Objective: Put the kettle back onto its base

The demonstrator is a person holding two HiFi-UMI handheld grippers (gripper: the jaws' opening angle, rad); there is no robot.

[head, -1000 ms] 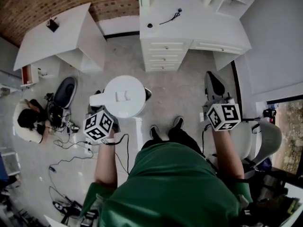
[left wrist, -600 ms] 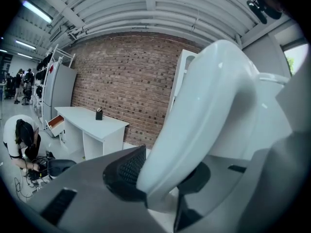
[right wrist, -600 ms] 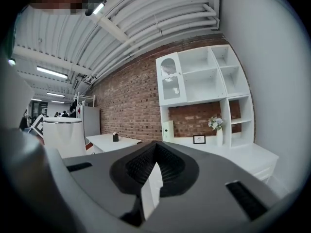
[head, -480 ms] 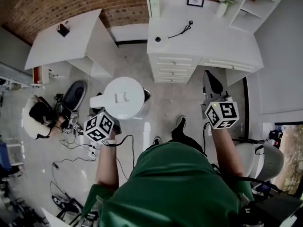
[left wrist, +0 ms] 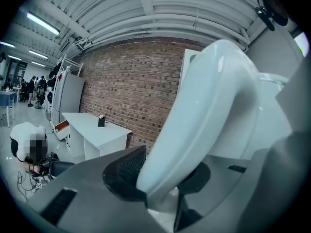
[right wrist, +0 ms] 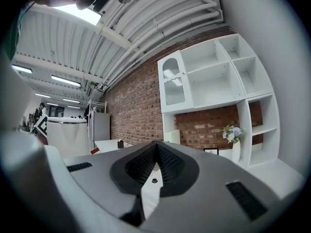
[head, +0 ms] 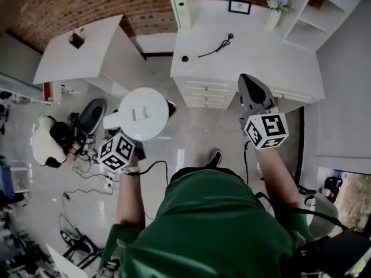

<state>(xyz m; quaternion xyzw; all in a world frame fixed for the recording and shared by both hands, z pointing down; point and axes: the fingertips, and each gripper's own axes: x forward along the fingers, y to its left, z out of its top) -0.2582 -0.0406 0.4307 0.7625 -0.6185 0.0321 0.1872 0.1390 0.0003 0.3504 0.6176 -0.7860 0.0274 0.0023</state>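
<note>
Head view: the white desk [head: 255,45] has come closer than a moment back, so you look nearly there. Your left gripper [left wrist: 163,178] grips the kettle [head: 145,112] by its handle [head: 113,122], just short of the desk. The kettle stands upright, its handle pointing away from the desk. The base [head: 184,58] waits on the desk. Your right gripper [head: 250,88], at the desk front, is clenched and empty.

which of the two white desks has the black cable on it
The desk with drawers, beside the white shelves: a black cable lies on its top. The other desk, at left, carries only a small dark object.
</note>
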